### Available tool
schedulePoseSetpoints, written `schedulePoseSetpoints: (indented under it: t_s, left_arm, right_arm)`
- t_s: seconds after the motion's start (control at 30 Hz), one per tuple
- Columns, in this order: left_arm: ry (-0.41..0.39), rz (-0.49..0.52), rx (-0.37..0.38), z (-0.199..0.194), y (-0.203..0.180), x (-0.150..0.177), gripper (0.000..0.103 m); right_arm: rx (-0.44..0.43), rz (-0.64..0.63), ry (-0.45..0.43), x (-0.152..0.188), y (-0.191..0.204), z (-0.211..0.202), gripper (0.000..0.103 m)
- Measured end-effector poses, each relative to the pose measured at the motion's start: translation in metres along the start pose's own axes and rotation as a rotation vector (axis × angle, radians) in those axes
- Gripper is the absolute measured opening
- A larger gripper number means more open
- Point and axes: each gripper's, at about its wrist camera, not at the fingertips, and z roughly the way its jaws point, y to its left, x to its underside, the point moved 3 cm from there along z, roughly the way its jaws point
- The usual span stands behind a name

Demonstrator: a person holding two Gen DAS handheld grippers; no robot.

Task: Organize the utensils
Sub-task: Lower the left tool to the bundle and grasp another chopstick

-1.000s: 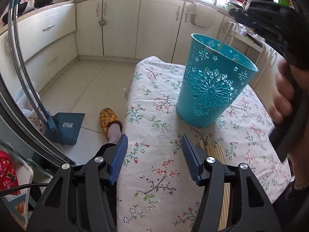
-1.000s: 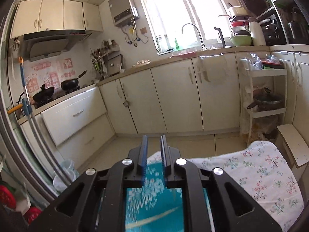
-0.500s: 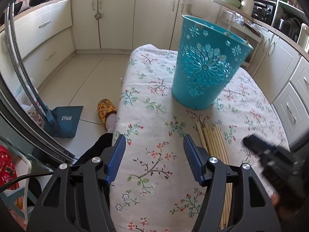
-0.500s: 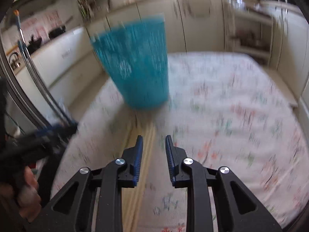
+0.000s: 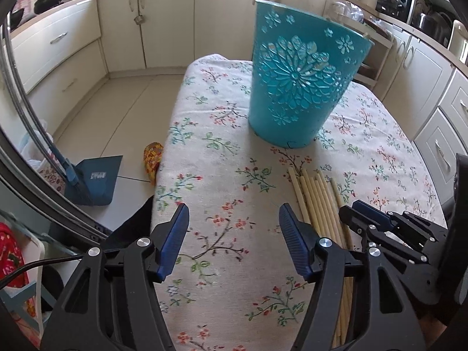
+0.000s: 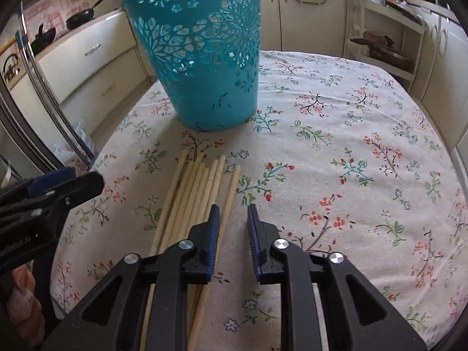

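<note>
My right gripper (image 6: 232,207), jaws narrowly apart, just closing, gripping nothing, hovers over the chopsticks (image 6: 199,193) lying before the teal basket (image 6: 201,55), my left gripper (image 5: 231,219) gaping empty beside them.

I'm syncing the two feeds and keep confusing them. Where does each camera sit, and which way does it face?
Left wrist: on the left gripper, looking down across the tablecloth toward the basket; right gripper enters at right.
Right wrist: on the right gripper, over the chopsticks; left gripper and a hand at left.
Shared: basket, chopsticks, tablecloth.
</note>
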Motion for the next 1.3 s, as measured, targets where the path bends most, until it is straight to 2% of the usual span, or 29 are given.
schedulePoseSetpoints:
  t_s: [0.17,0.4,0.5,0.73,1.3]
  left_arm:
    - [0.031,0.021,0.013,0.019,-0.015,-0.005,0.061]
    - [0.077,0.037,-0.017,0.050,-0.033,-0.011,0.061]
    - [0.082,0.047,-0.035,0.052,-0.036,-0.014,0.061]
    - [0.074,0.041,-0.017,0.046,-0.040,-0.018,0.061]
    - [0.102,0.077,-0.061,0.059,-0.050,-0.016,0.061]
  right_arm:
    - [-0.009,-0.028,0.011,0.008,-0.006,-0.006,0.016]
    - [-0.060,0.041,-0.013,0.011,-0.022,-0.010,0.013]
    - [-0.072,0.049,-0.019,0.012,-0.024,-0.010,0.013]
    - [-0.090,0.064,-0.023,0.012,-0.025,-0.011,0.013]
    - [-0.098,0.073,-0.025,0.011,-0.027,-0.011,0.013]
